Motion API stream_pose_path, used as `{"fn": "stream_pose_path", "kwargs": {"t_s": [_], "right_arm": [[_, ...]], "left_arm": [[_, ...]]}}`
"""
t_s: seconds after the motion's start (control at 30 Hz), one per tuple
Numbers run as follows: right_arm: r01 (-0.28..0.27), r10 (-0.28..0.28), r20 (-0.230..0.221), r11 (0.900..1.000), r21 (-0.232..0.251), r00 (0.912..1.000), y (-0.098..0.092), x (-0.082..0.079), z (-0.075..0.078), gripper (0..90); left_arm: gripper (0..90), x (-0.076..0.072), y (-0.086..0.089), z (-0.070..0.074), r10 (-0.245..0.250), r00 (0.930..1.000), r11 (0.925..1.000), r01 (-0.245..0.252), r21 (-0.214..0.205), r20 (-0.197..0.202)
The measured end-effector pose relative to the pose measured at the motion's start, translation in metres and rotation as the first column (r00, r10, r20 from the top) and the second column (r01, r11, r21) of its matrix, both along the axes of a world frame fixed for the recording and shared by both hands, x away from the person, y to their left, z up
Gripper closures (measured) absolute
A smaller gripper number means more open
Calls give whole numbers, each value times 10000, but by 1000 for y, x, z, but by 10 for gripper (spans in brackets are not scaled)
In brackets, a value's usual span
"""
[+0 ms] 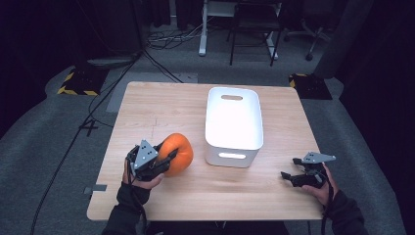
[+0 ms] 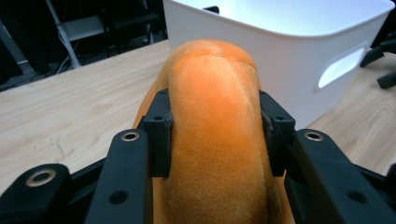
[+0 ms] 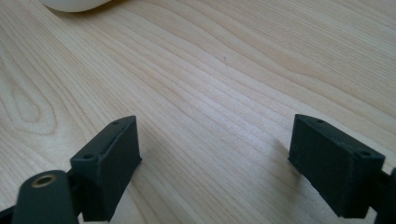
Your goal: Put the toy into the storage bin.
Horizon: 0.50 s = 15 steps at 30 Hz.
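Note:
An orange plush ball [image 1: 180, 152] sits at the front left of the wooden table [image 1: 147, 110], just left of a white bin [image 1: 211, 120]. My left gripper [image 1: 166, 154] is shut on it. In the left gripper view the black pads [image 2: 159, 135] press into both sides of the plush ball [image 2: 215, 116], which bulges between them, and the white bin [image 2: 289, 60] stands close behind. My right gripper [image 1: 289, 167] rests near the front right edge, open, with bare wood between its jaws in the right gripper view [image 3: 215, 158].
The bin is open-topped, with handle slots at its near and far ends. Beyond the table lie a grey floor with cables [image 1: 161, 36], yellow-black striped pads [image 1: 78, 83] and the legs of a desk and a chair [image 1: 252, 34].

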State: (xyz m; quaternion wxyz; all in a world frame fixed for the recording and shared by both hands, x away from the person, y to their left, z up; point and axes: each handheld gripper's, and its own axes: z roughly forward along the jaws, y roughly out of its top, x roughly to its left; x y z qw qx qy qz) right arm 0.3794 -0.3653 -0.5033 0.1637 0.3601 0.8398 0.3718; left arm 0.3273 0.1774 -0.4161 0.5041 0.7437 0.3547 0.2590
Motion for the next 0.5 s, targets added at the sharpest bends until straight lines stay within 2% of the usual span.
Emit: {"fn": "stream_pose_path", "kwargs": {"t_s": [0.23,0.4,0.47,0.5], "right_arm": [[4,-4,5,10000,1,10000,0,0,0,164],[14,-14,16,10000,11,10000,0,0,0,164],[15,-15,14,10000,12,10000,0,0,0,164],[13,-13,17,10000,11,10000,0,0,0,164]], "left_arm": [[574,15,2,7,255,9997,9993,-253,-273,66],[575,21,4,13,350,9992,9992,-347,-192,194],[575,23,3,15,405,9990,9988,-400,-290,180],[575,26,3,18,550,9981,9983,-544,-231,260]]}}
